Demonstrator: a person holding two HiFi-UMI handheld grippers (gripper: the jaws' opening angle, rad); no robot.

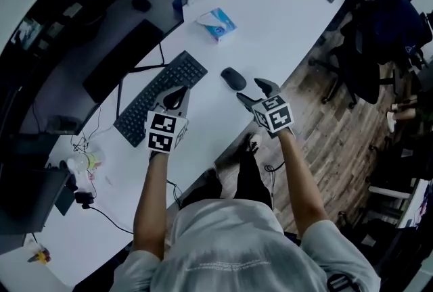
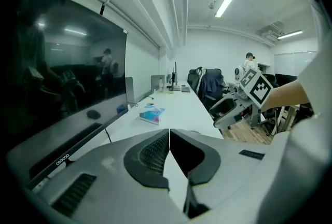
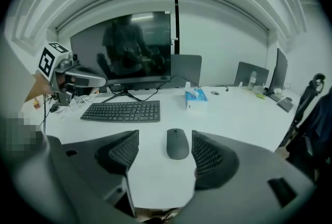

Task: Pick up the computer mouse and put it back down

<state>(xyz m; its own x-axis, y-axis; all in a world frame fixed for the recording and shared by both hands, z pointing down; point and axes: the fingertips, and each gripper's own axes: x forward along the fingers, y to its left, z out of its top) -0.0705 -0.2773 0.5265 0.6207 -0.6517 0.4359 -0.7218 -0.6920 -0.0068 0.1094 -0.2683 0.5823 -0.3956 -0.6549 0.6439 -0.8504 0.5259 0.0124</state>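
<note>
My R gripper (image 3: 165,154) has its jaws spread wide w/ nothing in them. In the right gripper view the computer mouse (image 3: 178,144) sits just ahead, lined up w/ the gap between the two ribbed pads (image 3: 124,151) but not touched by either. It's a dark mouse, flat on the white desk (image 3: 238,114). Its long axis points away from me.

From the head view the mouse lies just right of the keyboard (image 1: 161,98) and near the desk's front edge. R gripper hovers close behind it, apart from it.

My L gripper (image 2: 169,137) is clenched: in the left gripper view the jaws meet along a thin seam, nothing pinched between. In the head view it hangs over the keyboard's near right corner; can't tell if it touches.

Other stuff on the desk:
- blue tissue box (image 1: 218,23), farther back, well apart from the mouse
- big dark monitor (image 1: 101,27) behind the keyboard, cables running under it

Off to the R, dark office chairs (image 1: 379,34) stand on wood-look floor.
</note>
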